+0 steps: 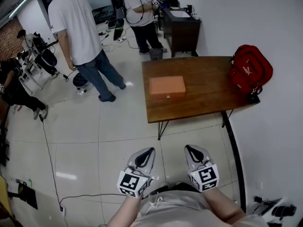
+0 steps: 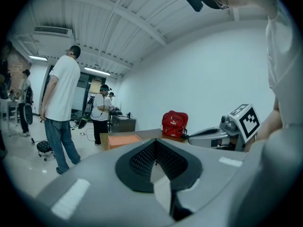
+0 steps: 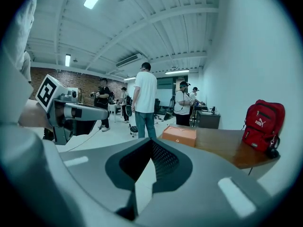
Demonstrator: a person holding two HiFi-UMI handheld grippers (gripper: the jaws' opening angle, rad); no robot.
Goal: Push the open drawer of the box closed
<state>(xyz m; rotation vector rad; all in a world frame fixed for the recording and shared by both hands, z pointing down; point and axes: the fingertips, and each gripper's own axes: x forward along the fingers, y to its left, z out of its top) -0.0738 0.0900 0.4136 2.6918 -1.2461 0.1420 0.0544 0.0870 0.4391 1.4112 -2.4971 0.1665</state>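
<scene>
An orange box [image 1: 167, 86] lies on the left part of a wooden table [image 1: 203, 96], with a small knob on its near face. From here I cannot tell how far its drawer stands out. The box also shows in the left gripper view [image 2: 122, 139] and the right gripper view [image 3: 180, 135]. Both grippers hang low over the floor, close to my body and well short of the table. My left gripper [image 1: 150, 151] is shut on nothing, and so is my right gripper [image 1: 189, 148].
A red backpack [image 1: 249, 70] sits on the table's right end against the white wall. A dark cabinet [image 1: 181, 30] stands behind the table. Two people [image 1: 83, 37] stand on the tiled floor to the left and behind. A black cable [image 1: 49, 160] runs along the floor.
</scene>
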